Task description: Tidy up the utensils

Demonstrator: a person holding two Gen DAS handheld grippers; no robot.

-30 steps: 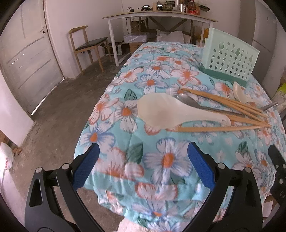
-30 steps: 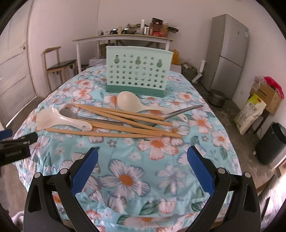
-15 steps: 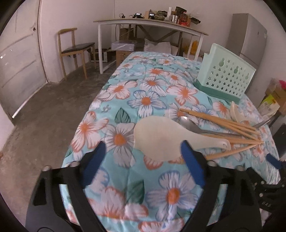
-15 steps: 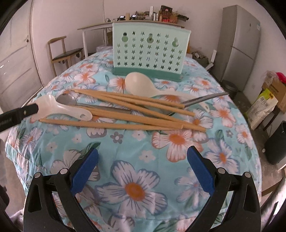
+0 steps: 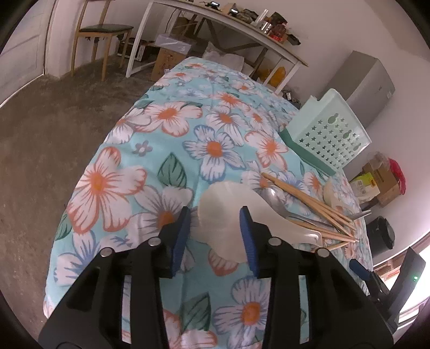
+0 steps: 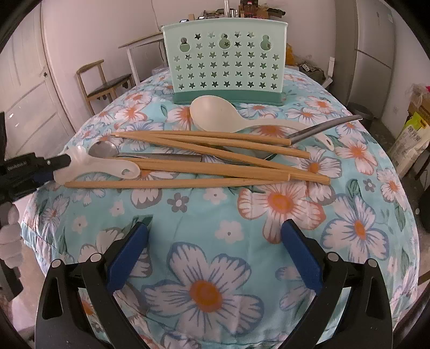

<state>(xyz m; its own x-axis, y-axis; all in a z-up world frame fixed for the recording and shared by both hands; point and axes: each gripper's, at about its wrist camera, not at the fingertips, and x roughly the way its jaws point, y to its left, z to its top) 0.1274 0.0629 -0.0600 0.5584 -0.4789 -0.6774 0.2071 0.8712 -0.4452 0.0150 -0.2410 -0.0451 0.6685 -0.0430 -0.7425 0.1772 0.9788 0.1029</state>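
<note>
A white rice paddle (image 5: pixel 228 212) lies at the left of a utensil pile on the flowered tablecloth (image 5: pixel 172 134). My left gripper (image 5: pixel 215 236) has narrowed around the paddle's wide blade, one blue pad on each side; a gap still shows on the left. In the right wrist view the left gripper (image 6: pixel 57 165) sits at the paddle (image 6: pixel 107 165). Several wooden chopsticks (image 6: pixel 215 153), a metal spoon (image 6: pixel 103 149) and a cream ladle (image 6: pixel 215 114) lie beside it. A mint holder (image 6: pixel 225 59) stands behind. My right gripper (image 6: pixel 215 252) is open and empty above the cloth.
A chair (image 5: pixel 99 29) and a long white table (image 5: pixel 220 24) stand beyond the table's far end. A grey fridge (image 5: pixel 368 77) and cardboard boxes (image 5: pixel 381 182) are at the right. The table's edge drops off close to the left gripper.
My left gripper moved forward and its jaws closed in around the paddle's blade. My right gripper moved closer to the utensil pile and stayed open.
</note>
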